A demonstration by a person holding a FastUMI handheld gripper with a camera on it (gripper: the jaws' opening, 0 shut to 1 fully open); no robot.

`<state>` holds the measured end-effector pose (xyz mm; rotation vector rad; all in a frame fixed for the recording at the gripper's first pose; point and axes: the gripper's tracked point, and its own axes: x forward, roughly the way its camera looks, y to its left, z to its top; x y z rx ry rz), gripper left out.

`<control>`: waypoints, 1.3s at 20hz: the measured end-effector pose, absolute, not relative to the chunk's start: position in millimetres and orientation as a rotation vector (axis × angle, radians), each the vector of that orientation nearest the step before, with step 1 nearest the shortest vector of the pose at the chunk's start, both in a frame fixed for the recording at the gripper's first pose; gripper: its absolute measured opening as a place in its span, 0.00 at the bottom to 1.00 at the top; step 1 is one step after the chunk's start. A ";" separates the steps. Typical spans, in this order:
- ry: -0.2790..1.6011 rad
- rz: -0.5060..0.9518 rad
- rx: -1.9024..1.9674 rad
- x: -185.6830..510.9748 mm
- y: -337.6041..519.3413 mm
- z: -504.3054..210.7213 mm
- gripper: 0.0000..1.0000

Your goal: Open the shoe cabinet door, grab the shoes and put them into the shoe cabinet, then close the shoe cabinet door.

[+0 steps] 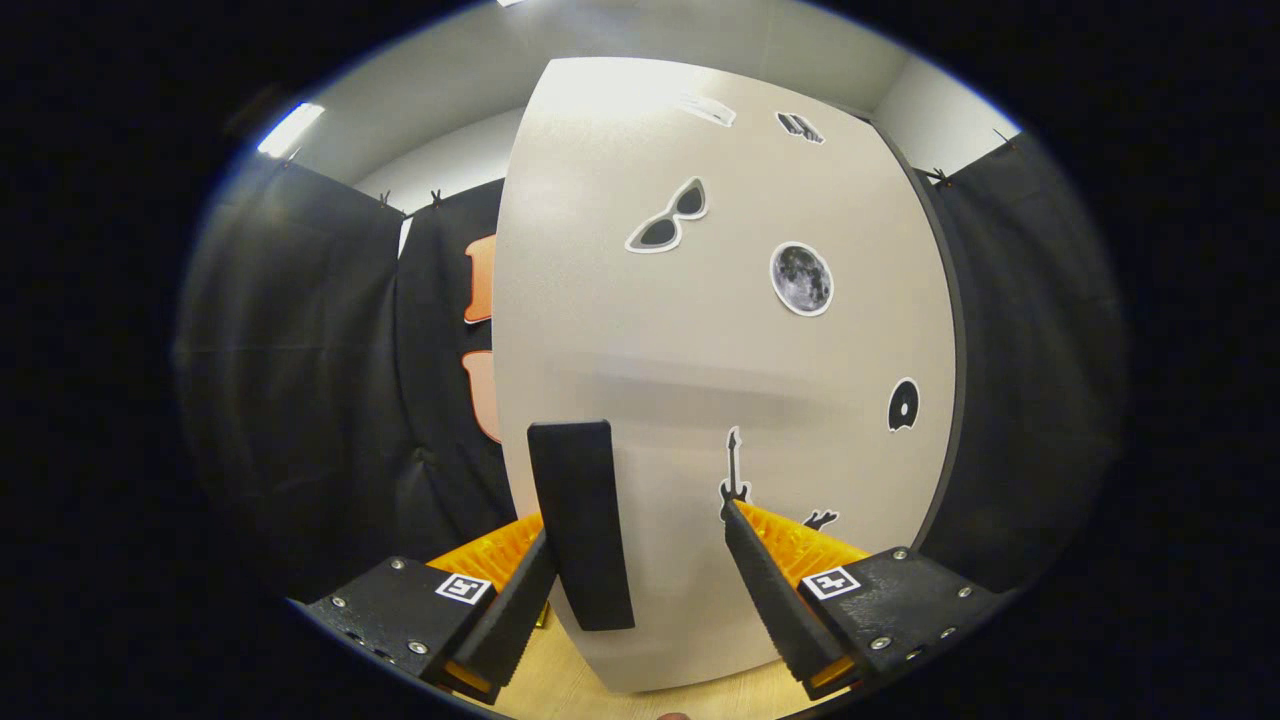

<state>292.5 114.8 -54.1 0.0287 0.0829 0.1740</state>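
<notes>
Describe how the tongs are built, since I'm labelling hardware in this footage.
The tongs have two wedge-shaped fingers with serrated inner faces. Each sits on a dark textured block fastened with silver screws and carrying a square black-and-white marker. Ribbed orange parts show behind them.

Gripper (640, 570) level, pointing straight ahead. Fingers (770, 590) spread wide, not clamped on anything. Left finger sits just beside the handle (580, 525), contact unclear; right finger is well clear of it.
</notes>
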 end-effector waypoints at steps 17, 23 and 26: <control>0.002 0.023 0.008 341.0 133.3 -55.9 0.95; -0.019 0.015 0.012 338.5 134.0 -47.1 0.96; -0.015 0.017 0.018 329.9 133.5 -43.3 0.95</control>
